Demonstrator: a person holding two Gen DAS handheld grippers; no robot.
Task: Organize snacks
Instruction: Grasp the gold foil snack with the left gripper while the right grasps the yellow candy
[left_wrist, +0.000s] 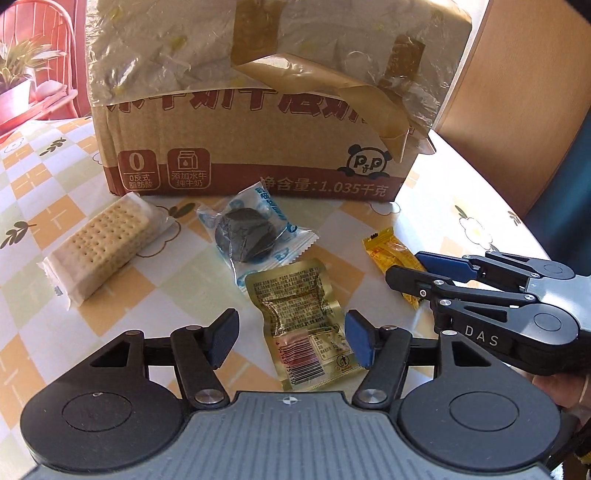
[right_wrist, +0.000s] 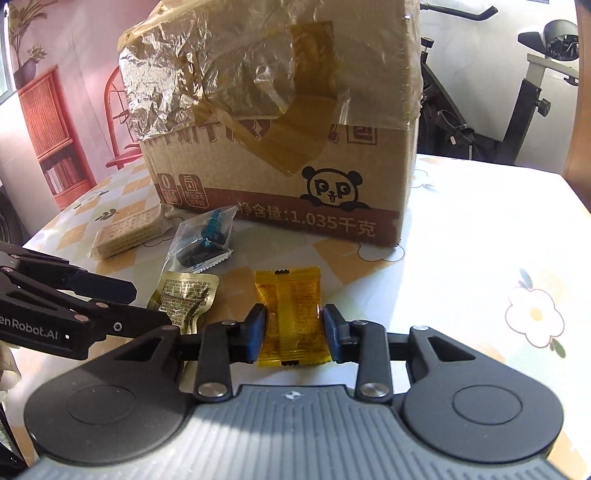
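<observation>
Several wrapped snacks lie on the table in front of a cardboard box (left_wrist: 258, 110). My left gripper (left_wrist: 291, 338) is open, its pads on either side of a gold foil packet (left_wrist: 299, 317), not pressing it. My right gripper (right_wrist: 294, 334) is shut on a yellow snack packet (right_wrist: 291, 314), with both pads touching its sides; it also shows in the left wrist view (left_wrist: 391, 254). A cracker pack (left_wrist: 107, 243) lies to the left and a dark cookie in a clear blue wrapper (left_wrist: 247, 232) lies in the middle. The gold packet also shows in the right wrist view (right_wrist: 184, 299).
The table has a yellow and white checked floral cloth (left_wrist: 37, 184). The box (right_wrist: 295, 129) stands at the back with torn tape and plastic on top. An exercise bike (right_wrist: 517, 92) stands beyond the table's far right edge. A wooden chair back (left_wrist: 517, 92) rises at right.
</observation>
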